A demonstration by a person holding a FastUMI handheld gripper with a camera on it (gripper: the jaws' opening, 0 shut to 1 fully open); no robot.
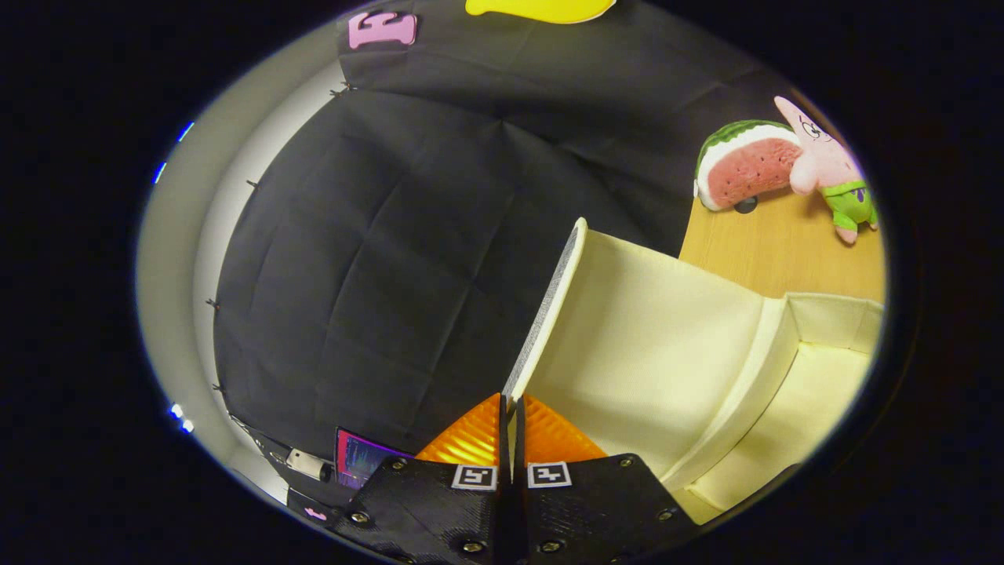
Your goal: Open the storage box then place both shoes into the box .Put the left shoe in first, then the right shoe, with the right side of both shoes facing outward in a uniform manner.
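The tool (pixel 511 424) pinches the edge of the cream fabric storage box's lid (pixel 627 329), which stands raised above the box (pixel 816 392) on the wooden surface (pixel 784 251). Opening looks nearly done; both shoes remain to go in.

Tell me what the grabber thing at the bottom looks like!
The gripper has two wedge-shaped fingers with ridged, ribbed surfaces. Each finger sits on a chunky black mount with a rough printed texture, fastened by small round screws. Each mount carries a little square black-and-white marker near the middle, one on either side.
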